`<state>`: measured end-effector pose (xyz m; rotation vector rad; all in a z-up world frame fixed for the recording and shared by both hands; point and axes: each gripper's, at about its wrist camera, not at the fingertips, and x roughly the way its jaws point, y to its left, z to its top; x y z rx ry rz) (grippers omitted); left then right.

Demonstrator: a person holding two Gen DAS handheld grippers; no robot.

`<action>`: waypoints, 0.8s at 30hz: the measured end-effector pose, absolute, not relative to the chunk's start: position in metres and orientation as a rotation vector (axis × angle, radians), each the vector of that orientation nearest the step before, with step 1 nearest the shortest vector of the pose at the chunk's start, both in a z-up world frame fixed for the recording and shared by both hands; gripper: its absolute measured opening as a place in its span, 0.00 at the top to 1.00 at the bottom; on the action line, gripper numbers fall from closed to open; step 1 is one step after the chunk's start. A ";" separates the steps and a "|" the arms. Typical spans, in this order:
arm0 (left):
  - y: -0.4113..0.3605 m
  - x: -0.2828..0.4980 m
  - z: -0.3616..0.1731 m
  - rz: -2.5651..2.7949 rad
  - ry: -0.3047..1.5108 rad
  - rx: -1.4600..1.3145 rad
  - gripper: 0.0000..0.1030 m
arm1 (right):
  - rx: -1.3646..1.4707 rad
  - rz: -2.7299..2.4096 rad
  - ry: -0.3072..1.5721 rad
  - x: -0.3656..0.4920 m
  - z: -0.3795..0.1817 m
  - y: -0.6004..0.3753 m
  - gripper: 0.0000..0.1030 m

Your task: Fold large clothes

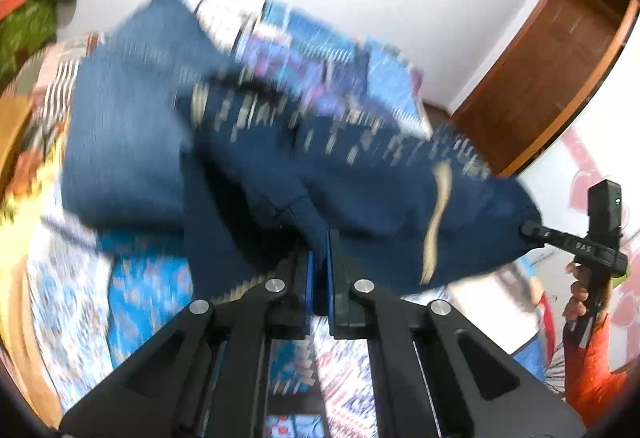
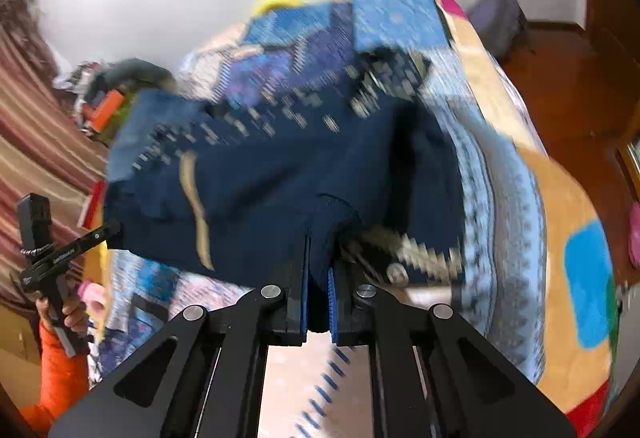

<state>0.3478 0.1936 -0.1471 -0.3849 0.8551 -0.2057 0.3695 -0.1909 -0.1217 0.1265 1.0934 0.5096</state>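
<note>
Folding barely begun: you have the left gripper [image 1: 319, 250] and right gripper [image 2: 319, 258] each clamped on the near edge of the navy garment [image 1: 360, 177], lifted off the patterned bedspread [image 2: 500, 197], every fold still ahead.

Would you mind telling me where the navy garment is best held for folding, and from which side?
Along its near edge, as now: the left gripper and right gripper are each shut on a bunched corner of the navy garment, coming from the person's side so the rest drapes forward over the patterned bedspread.
</note>
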 end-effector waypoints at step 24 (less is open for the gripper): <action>0.197 0.486 -0.136 0.045 0.877 -0.135 0.51 | -0.041 0.227 1.035 0.502 -0.125 -0.166 0.52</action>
